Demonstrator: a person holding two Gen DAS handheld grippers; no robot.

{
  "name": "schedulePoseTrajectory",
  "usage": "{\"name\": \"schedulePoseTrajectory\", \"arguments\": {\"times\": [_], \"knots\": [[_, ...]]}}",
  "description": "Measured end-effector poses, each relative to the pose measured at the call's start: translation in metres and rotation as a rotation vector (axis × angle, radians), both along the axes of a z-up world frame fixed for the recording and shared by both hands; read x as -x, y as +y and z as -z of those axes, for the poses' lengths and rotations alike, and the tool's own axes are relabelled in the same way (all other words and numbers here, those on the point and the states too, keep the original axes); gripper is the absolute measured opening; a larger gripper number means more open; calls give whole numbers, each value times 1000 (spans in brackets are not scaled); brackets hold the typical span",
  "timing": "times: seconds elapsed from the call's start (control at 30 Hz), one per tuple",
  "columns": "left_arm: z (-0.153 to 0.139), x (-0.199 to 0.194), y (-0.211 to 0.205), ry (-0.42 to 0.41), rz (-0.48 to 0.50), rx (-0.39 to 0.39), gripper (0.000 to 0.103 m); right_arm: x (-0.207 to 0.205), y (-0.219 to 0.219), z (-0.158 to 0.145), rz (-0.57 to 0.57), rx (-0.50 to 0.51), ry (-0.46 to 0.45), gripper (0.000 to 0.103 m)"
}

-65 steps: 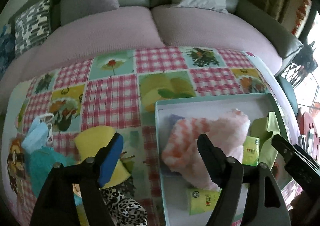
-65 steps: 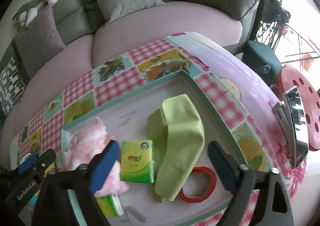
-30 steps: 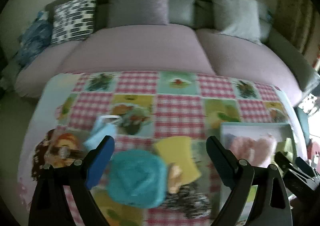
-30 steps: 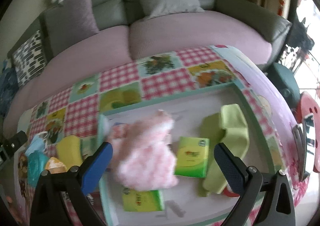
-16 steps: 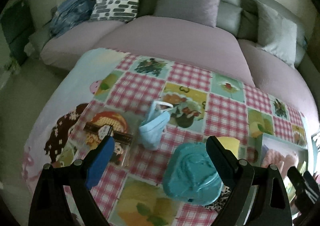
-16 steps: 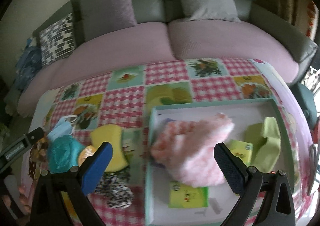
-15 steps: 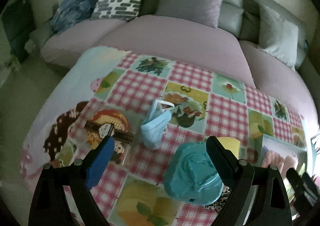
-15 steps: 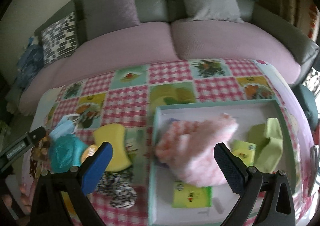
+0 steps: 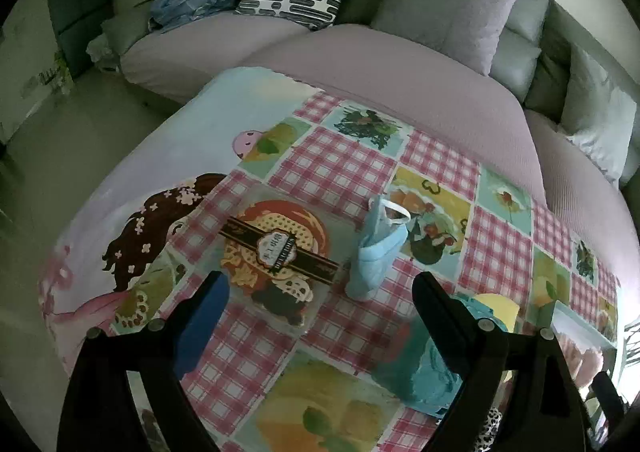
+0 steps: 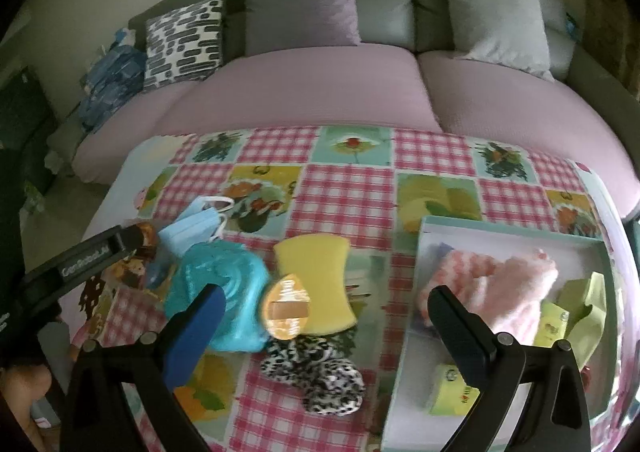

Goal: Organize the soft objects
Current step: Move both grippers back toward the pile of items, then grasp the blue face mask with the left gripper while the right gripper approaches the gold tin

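Left gripper point(image 9: 320, 296) hung wide open and empty above a clear packet point(image 9: 276, 252); right gripper point(image 10: 324, 308) gaped likewise. Left to right lay a pleated blue face mask point(image 10: 196, 230), crinkly teal bath pouf point(image 10: 224, 292), yellow sponge point(image 10: 316, 280), leopard scrunchie point(image 10: 316, 376), then fluffy pink cloth point(image 10: 500, 284) inside the tray point(image 10: 404, 332).

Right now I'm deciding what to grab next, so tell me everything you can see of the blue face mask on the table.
The face mask is a light blue, pleated disposable one of thin fabric, folded or bunched narrow rather than spread flat. Its white ear loops stick out at the end toward the sofa. It lies loose on the patchwork tablecloth, outside the tray, its near end close by the teal mesh puff; whether they touch is unclear. Neither hand-held gripper holds it.
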State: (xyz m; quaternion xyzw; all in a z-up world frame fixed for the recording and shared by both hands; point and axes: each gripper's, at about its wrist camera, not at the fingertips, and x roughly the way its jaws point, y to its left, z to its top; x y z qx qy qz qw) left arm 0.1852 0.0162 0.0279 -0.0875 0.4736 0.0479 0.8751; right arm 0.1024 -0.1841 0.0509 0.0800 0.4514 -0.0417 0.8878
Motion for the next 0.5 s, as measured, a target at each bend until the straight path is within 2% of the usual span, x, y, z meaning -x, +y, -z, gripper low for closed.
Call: {"name": "schedulePoseTrajectory", "arguments": {"times": [0.27,0.5], "knots": [[2,-3,19,8,-27,19,93,-6,17,6,-22,15,19,103],[-2,-2,28,-2,-26,12,93,-9,10,13,-11,-9,22,103]]}}
